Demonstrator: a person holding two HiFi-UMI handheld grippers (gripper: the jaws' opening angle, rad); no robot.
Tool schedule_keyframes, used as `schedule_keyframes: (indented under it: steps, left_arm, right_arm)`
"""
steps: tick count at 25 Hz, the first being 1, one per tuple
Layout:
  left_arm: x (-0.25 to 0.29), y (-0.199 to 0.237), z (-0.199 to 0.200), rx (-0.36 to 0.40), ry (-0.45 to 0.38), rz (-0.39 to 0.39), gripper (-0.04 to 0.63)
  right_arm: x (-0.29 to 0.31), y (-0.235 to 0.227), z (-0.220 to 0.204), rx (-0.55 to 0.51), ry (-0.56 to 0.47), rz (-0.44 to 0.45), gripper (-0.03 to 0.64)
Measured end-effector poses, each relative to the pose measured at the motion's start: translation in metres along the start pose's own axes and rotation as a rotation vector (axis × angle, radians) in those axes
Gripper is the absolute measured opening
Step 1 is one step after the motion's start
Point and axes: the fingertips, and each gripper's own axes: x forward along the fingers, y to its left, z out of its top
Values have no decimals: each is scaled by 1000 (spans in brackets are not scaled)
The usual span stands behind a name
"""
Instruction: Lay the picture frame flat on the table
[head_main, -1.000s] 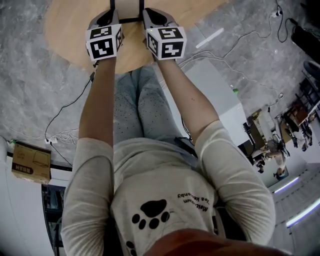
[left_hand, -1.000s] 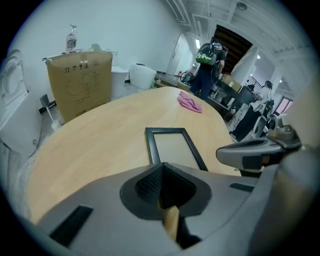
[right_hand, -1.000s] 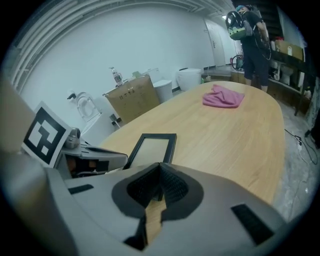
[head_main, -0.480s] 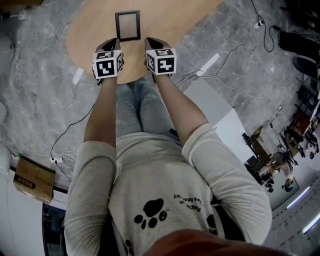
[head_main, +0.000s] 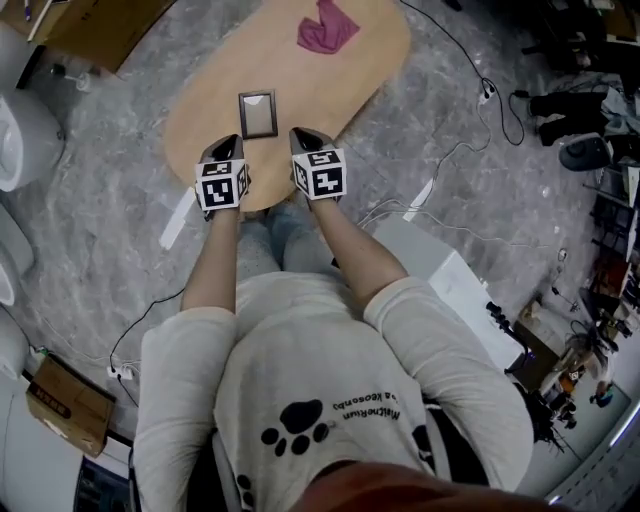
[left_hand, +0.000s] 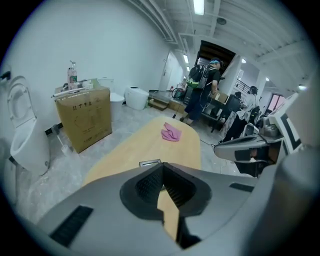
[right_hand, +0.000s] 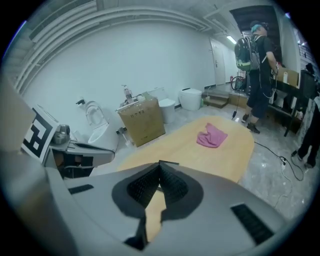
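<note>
- Picture frame (head_main: 258, 114) looks already flat on the bench (head_main: 340, 90), toward your near end; the pink cloth (head_main: 326, 28) sits at the far end, well apart.
- Left hand-held gripper (head_main: 228, 142) has its jaws pressed together with nothing between them, and the right hand-held gripper (head_main: 300, 136) is the same.
- Risk, as I judge it: if you dip back down with closed jaws, a tip could catch the frame's rim and skid it toward the near edge, or tip it up.
- Both your forearms reach forward side by side, the grippers angled downward over the bench's near edge, just short of the frame and clear of it.
</note>
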Motion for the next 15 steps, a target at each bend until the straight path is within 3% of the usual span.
schedule_keyframes:
  steps: [9, 15]
  left_arm:
    - [-69, -26, 35, 118, -123, 1, 9]
    - [-113, -40, 74, 145, -259, 15, 9]
  right_arm:
    - [-77, 18, 38, -45, -163, 9, 11]
    - [-126, 31, 75, -37, -310, 13, 11]
